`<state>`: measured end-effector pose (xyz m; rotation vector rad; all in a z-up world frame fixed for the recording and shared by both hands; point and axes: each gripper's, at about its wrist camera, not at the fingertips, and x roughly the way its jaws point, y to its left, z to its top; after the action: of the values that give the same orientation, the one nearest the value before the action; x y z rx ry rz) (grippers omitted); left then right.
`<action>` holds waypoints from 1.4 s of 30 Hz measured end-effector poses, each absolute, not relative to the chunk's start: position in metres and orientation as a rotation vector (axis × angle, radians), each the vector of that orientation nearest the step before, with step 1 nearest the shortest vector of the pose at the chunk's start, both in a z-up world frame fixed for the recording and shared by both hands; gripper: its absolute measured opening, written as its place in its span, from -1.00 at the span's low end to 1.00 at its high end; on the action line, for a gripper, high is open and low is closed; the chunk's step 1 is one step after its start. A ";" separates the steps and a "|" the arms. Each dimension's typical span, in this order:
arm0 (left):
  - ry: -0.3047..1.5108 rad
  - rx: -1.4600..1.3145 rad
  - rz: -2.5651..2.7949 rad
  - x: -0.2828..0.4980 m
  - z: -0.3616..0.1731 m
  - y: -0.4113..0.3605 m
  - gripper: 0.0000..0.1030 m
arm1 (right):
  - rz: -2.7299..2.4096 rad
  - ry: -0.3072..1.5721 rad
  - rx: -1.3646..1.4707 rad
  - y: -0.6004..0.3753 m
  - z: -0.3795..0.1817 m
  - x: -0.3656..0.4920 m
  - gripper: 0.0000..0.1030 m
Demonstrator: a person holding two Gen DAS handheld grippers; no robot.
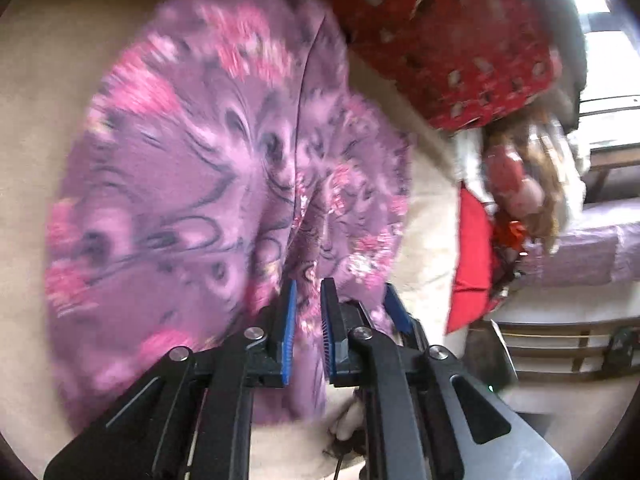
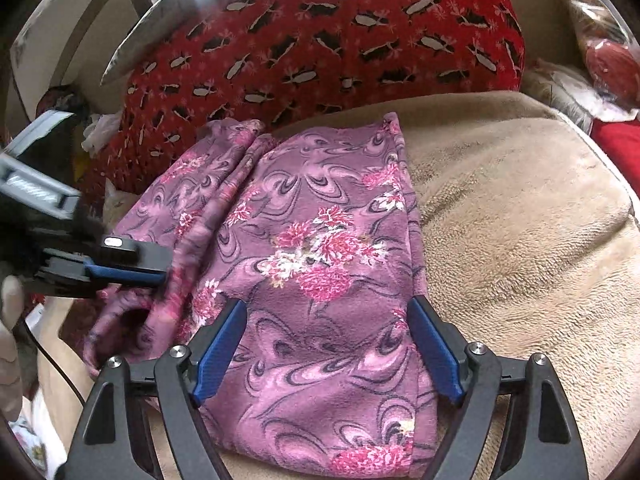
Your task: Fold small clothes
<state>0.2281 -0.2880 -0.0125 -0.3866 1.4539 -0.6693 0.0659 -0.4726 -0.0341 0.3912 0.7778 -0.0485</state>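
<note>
Jaws: your left gripper (image 2: 160, 270) is pinching the purple garment's (image 2: 320, 280) left edge; your right gripper (image 2: 326, 348) is hovering spread above it, beige cushion (image 2: 520, 220) lying bare rightward.

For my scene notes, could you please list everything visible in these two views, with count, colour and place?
purple floral garment: one, purple with pink flowers, lying partly folded on the blanket.
beige blanket: one, beige, covering the surface under the garment.
red patterned cushion: one, red with black and pale marks, behind the garment.
plain red cloth: one, red, at the blanket's edge.
left gripper: one, black with blue pads, nearly shut on a fold of the garment.
right gripper: one, black with blue pads, open over the garment's near end.
gloved hand: one, pale, behind the left gripper.
</note>
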 end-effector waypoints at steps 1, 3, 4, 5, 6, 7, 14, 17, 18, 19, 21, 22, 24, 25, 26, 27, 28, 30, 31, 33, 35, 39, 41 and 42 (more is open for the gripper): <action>1.410 -0.408 -0.682 0.227 -0.001 -0.273 -0.61 | -0.045 0.785 0.407 -0.475 -0.032 0.067 0.62; 1.334 -0.435 -0.647 0.232 0.012 -0.243 -0.16 | -0.053 0.766 0.460 -0.482 -0.020 0.066 0.62; 1.295 -0.444 -0.607 0.235 0.015 -0.230 0.03 | -0.054 0.737 0.474 -0.484 -0.011 0.065 0.65; 1.258 -0.441 -0.543 0.238 0.017 -0.216 0.05 | -0.049 0.714 0.484 -0.485 -0.005 0.067 0.65; 1.249 -0.423 -0.487 0.243 0.014 -0.205 0.05 | -0.025 0.693 0.500 -0.483 0.004 0.071 0.65; 1.259 -0.414 -0.448 0.247 0.007 -0.197 0.05 | 0.008 0.694 0.515 -0.481 0.008 0.078 0.65; 1.352 -0.560 -0.460 0.255 -0.043 -0.177 0.16 | 0.150 0.831 0.542 -0.439 -0.007 0.147 0.64; 1.352 -0.573 -0.481 0.256 -0.045 -0.171 0.17 | 0.228 0.833 0.540 -0.417 -0.012 0.158 0.35; 1.351 -0.571 -0.483 0.256 -0.045 -0.171 0.17 | 0.263 0.835 0.523 -0.409 -0.013 0.159 -0.04; 1.350 -0.570 -0.483 0.256 -0.045 -0.167 0.16 | 0.280 0.849 0.478 -0.399 -0.013 0.159 -0.31; 1.348 -0.563 -0.480 0.255 -0.043 -0.167 0.16 | 0.279 0.861 0.345 -0.380 -0.011 0.157 -0.72; 1.342 -0.556 -0.476 0.254 -0.040 -0.167 0.16 | 0.283 0.858 0.320 -0.378 -0.009 0.155 -0.74; 1.318 -0.517 -0.466 0.252 -0.029 -0.169 0.16 | 0.273 0.832 0.346 -0.387 -0.002 0.149 -0.79; 1.301 -0.497 -0.461 0.251 -0.023 -0.170 0.16 | 0.266 0.817 0.367 -0.394 0.002 0.146 -0.80; 1.286 -0.482 -0.464 0.250 -0.016 -0.173 0.16 | 0.262 0.792 0.397 -0.405 0.008 0.139 -0.80; 1.273 -0.464 -0.465 0.249 -0.010 -0.176 0.16 | 0.263 0.777 0.412 -0.413 0.012 0.134 -0.80; 1.258 -0.444 -0.464 0.247 -0.003 -0.179 0.16 | 0.253 0.764 0.415 -0.420 0.017 0.130 -0.80; 1.244 -0.381 -0.468 0.243 0.006 -0.192 0.16 | 0.229 0.733 0.414 -0.438 0.027 0.116 -0.81; 1.246 -0.350 -0.466 0.241 0.006 -0.199 0.16 | 0.216 0.726 0.416 -0.447 0.029 0.111 -0.81; 1.272 -0.283 -0.471 0.236 0.000 -0.218 0.16 | 0.167 0.724 0.410 -0.466 0.031 0.101 -0.81; 1.321 -0.206 -0.463 0.228 -0.017 -0.239 0.16 | 0.105 0.754 0.432 -0.488 0.019 0.096 -0.80; 1.362 -0.091 -0.430 0.219 -0.042 -0.266 0.19 | 0.047 0.868 0.450 -0.506 -0.022 0.095 -0.79; 1.353 -0.102 -0.452 0.220 -0.035 -0.262 0.17 | 0.061 0.859 0.487 -0.507 -0.022 0.095 -0.76; 1.346 -0.119 -0.466 0.222 -0.031 -0.258 0.17 | 0.074 0.845 0.525 -0.510 -0.019 0.095 -0.64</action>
<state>0.2221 -0.2581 -0.0305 -0.1190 1.3464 -0.4662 0.0953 -0.5101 -0.0186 0.5247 0.8446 0.0738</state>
